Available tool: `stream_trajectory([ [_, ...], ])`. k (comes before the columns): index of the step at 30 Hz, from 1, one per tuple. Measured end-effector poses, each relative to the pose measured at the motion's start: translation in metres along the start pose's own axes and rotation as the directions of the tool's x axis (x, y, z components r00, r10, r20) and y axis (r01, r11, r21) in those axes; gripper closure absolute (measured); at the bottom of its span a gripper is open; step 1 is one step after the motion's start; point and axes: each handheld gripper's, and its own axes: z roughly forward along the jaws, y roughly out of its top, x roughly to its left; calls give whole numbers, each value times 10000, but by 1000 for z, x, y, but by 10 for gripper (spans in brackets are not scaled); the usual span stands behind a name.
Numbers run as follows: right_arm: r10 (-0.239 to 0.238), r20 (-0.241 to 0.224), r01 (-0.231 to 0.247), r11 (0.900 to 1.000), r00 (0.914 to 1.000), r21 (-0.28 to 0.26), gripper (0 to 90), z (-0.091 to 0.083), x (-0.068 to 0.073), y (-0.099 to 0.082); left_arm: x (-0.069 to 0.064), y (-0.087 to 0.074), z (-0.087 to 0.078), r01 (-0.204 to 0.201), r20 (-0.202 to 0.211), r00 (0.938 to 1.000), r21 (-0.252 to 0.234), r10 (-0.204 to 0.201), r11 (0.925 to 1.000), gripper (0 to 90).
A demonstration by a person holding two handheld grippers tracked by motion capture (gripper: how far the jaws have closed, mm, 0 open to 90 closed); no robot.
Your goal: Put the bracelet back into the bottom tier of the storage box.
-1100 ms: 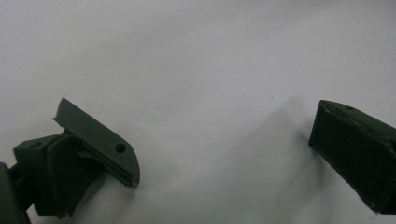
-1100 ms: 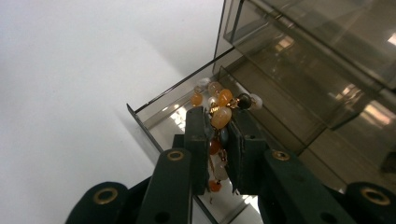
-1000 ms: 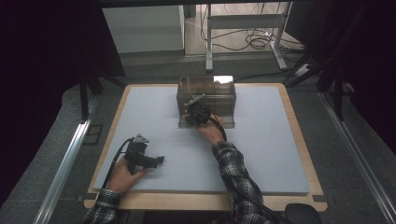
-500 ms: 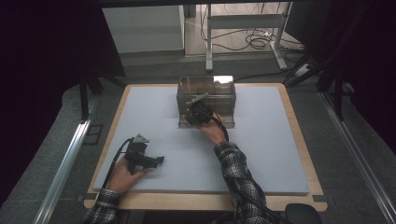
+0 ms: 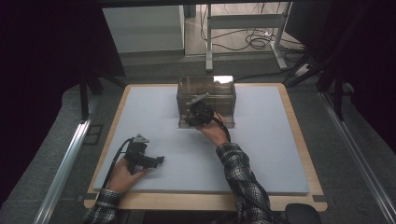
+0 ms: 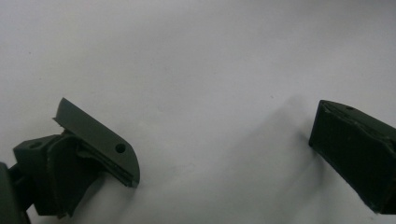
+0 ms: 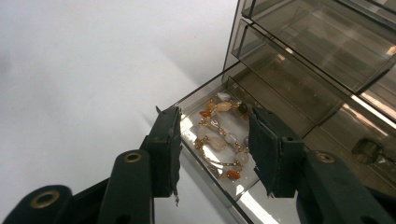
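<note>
A smoked clear drawer box (image 5: 208,95) stands at the back middle of the table. Its bottom drawer (image 7: 198,93) is pulled out, and a beaded bracelet (image 7: 219,135) of orange and white stones lies in it. My right gripper (image 5: 194,114) is at the box's front, just over the drawer. Its jaws (image 7: 215,121) have just been opening. They now stand apart, with the bracelet lying between and below them, and the pads do not press on it. My left gripper (image 5: 159,160) rests on the mat at the near left, open wide (image 6: 224,140) with nothing between its fingers.
A pale grey mat (image 5: 261,149) covers the wooden table, whose edge (image 5: 299,196) runs along the front. The box's upper drawers (image 7: 317,56) are pushed in. Beyond the table are metal frame legs and cables on the floor (image 5: 252,39).
</note>
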Motion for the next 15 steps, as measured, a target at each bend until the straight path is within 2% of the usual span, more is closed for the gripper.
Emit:
stream_trajectory([
  [15, -84, 3, 84, 10000, 10000, -7, 420, -12, 3, -2, 0, 0, 0, -3, -4, 10000, 4, 3, 10000, 0],
])
